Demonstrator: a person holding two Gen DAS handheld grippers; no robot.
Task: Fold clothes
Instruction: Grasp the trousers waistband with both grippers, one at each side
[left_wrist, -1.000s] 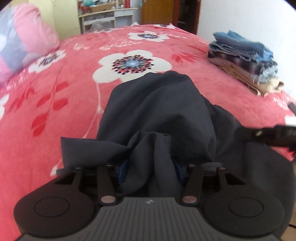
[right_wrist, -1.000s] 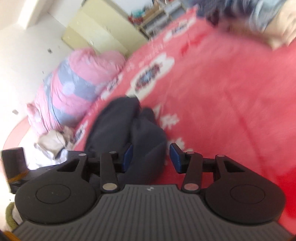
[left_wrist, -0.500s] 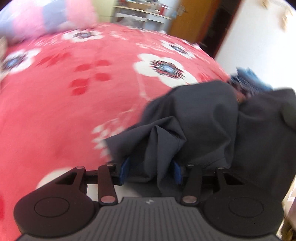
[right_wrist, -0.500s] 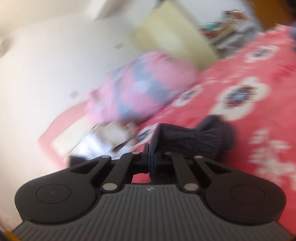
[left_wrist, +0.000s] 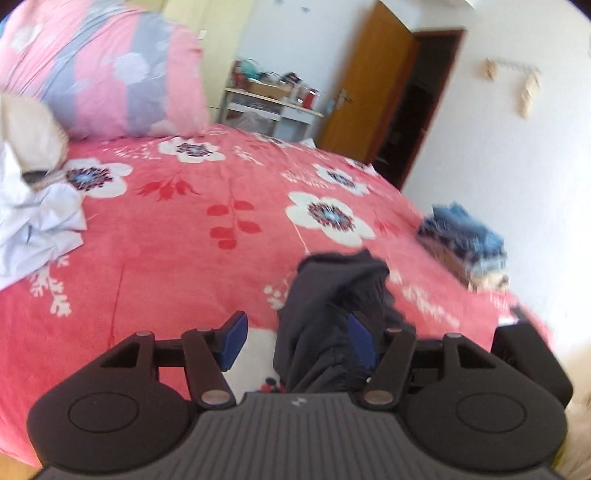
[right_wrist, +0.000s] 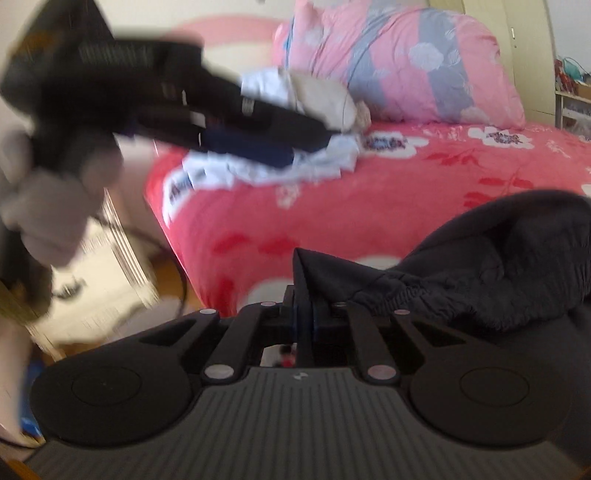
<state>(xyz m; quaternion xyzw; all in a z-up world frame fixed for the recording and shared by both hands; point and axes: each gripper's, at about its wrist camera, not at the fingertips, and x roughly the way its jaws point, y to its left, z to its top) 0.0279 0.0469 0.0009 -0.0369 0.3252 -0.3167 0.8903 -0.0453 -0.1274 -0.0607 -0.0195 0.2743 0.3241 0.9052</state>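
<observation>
Moved since a second ago: both grippers have swung round; the left one, then closed in on bunched cloth, now stands spread, and the right one, then open, has shut.
Left gripper: jaws wide apart; the dark garment hangs against the inner face of its right pad, while the left pad is bare. No grip shows.
Right gripper: jaws pressed together on an edge of the dark garment, near its gathered elastic band.
Garment, where: one piece, dark navy or black, lifted at both grippers, its far end lying on the bedspread near the bed's near edge.
Count: two grippers, one dark garment, one stack of folded clothes, one pink and grey bedding roll, one heap of white and beige laundry.
Only the left view shows: the folded stack at the bed's right side, the wooden door, the cluttered white shelf.
Only the right view shows: the left gripper from outside, blurred, in a grey-gloved hand; the elastic band; the floor beside the bed.
Against earlier: the folded stack sat close and sharp a second ago; now it is farther off and blurred.
</observation>
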